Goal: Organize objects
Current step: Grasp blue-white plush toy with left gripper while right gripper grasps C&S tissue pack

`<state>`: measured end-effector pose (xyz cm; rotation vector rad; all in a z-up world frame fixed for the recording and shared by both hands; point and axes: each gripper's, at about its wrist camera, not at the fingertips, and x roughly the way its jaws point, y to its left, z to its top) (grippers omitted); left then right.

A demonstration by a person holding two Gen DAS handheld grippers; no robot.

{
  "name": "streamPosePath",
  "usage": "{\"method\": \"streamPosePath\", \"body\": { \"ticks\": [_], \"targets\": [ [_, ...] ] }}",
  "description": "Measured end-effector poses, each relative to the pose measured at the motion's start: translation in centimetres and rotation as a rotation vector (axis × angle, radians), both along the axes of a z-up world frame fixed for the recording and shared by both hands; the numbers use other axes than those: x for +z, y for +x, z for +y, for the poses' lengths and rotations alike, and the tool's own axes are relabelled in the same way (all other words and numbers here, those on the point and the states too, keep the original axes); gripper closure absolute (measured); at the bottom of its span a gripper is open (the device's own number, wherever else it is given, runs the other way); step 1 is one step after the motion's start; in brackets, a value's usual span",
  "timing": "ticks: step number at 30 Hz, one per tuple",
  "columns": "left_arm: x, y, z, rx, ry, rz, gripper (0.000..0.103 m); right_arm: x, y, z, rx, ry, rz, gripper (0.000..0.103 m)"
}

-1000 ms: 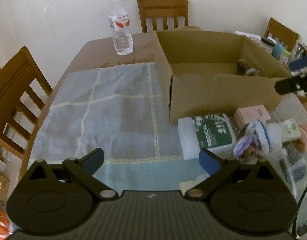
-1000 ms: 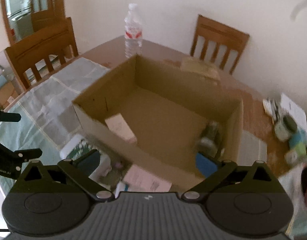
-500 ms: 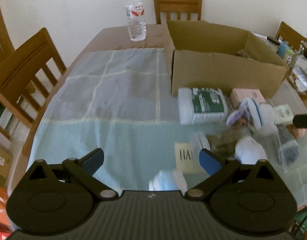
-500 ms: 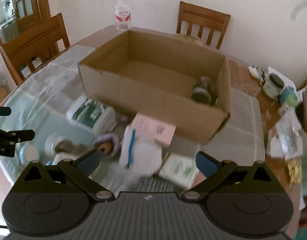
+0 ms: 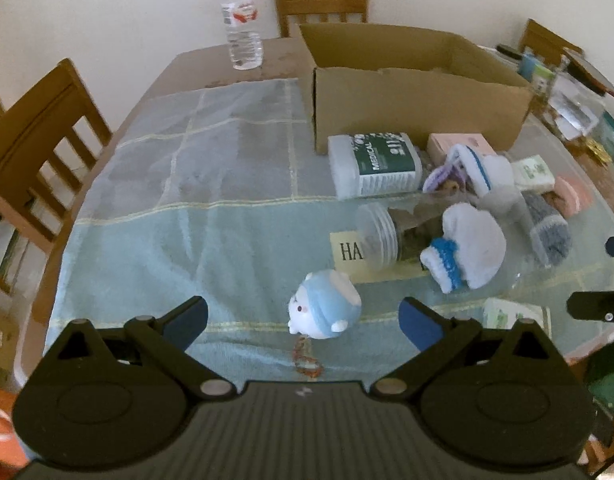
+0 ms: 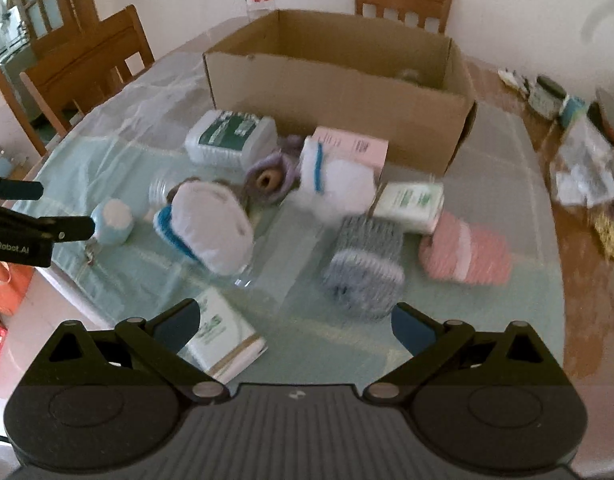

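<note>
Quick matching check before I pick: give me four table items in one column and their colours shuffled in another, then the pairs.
Items:
1. small animal figurine
2. flat box by the cardboard box
3. ribbed knit piece nearest the right gripper
4. medical pack label

Colours:
A. grey
B. dark green
C. light blue and white
D. pink

Pairs: 1-C, 2-D, 3-A, 4-B

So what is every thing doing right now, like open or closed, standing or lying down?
left gripper: open, empty
right gripper: open, empty
cardboard box: open on top
water bottle: standing, cap on
clear jar: lying down
medical pack: lying flat
blue toy: between the left fingers, not gripped
</note>
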<state>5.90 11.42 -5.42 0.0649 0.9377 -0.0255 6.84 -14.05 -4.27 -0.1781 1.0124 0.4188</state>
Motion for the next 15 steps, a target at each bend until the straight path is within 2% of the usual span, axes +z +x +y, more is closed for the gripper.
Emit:
{"method": "streamPosePath", "body": {
  "ticks": [8,15],
  "targets": [
    [-0.6,0.3,2.4,-0.163,0.013,0.006,0.002,-3.6,-1.6,2.7,-0.226,0.053,0.086,0.0],
    [-1.1,1.0,4.1,-0.261,0.0,0.0,0.002,-5.8,-2.0,5.8,-0.385,0.023,0.055,0.0]
  ]
}}
